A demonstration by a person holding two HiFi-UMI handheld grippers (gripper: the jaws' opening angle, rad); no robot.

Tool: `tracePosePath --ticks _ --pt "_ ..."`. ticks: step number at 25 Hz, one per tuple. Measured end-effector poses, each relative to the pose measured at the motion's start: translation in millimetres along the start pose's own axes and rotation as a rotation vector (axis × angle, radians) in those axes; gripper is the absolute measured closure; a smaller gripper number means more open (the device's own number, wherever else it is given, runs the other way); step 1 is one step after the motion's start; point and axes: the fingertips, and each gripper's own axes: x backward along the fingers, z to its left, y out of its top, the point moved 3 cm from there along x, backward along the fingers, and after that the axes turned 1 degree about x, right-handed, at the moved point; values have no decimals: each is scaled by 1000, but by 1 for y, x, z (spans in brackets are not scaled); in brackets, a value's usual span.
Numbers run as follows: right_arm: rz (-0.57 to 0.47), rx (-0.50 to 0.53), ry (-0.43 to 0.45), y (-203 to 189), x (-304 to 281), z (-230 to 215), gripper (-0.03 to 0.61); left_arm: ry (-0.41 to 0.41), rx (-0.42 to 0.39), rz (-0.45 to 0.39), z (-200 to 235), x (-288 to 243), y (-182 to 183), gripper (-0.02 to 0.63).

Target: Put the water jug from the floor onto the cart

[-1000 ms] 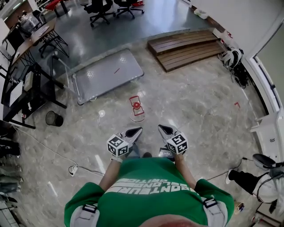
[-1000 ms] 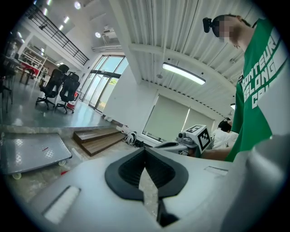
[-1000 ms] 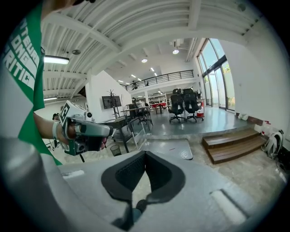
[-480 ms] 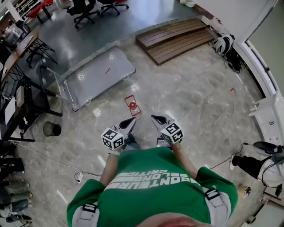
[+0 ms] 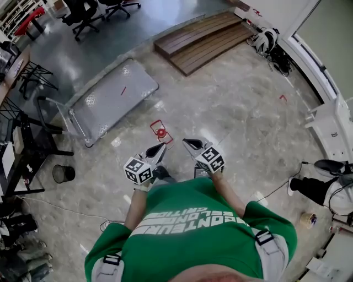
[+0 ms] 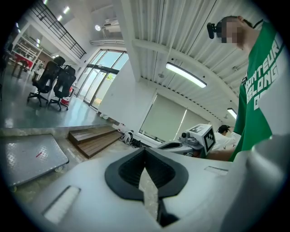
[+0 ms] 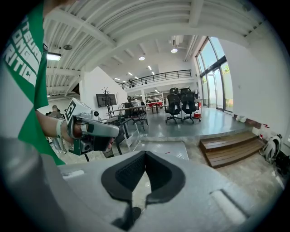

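The water jug (image 5: 160, 133), clear with a red cap and handle, stands on the stone floor just ahead of both grippers. The cart (image 5: 113, 93) is a flat grey platform trolley further ahead on the left; it also shows as the cart (image 6: 27, 156) and the cart (image 7: 171, 149) in the gripper views. My left gripper (image 5: 161, 147) and right gripper (image 5: 186, 142) hang side by side, short of the jug and apart from it. Both are shut with nothing between the jaws: left gripper (image 6: 145, 150), right gripper (image 7: 146, 153). The jug is hidden in both gripper views.
Wooden steps (image 5: 201, 33) lie ahead on the right, office chairs (image 5: 83, 11) beyond the cart. Dark desks (image 5: 22, 137) and a black bin (image 5: 63, 173) stand at the left. A cable (image 5: 278, 187) runs across the floor at right, near a seated person's legs (image 5: 322, 190).
Both grippers have moved forward together and now sit closer to the jug. The jug and cart have slid leftward in the head view. The jaws have stayed shut.
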Motion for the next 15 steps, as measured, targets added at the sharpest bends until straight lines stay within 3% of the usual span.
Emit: tracePosePath --ticks 15 --pt "24 5 -10 22 -42 -7 586 -29 35 22 45 -2 14 600"
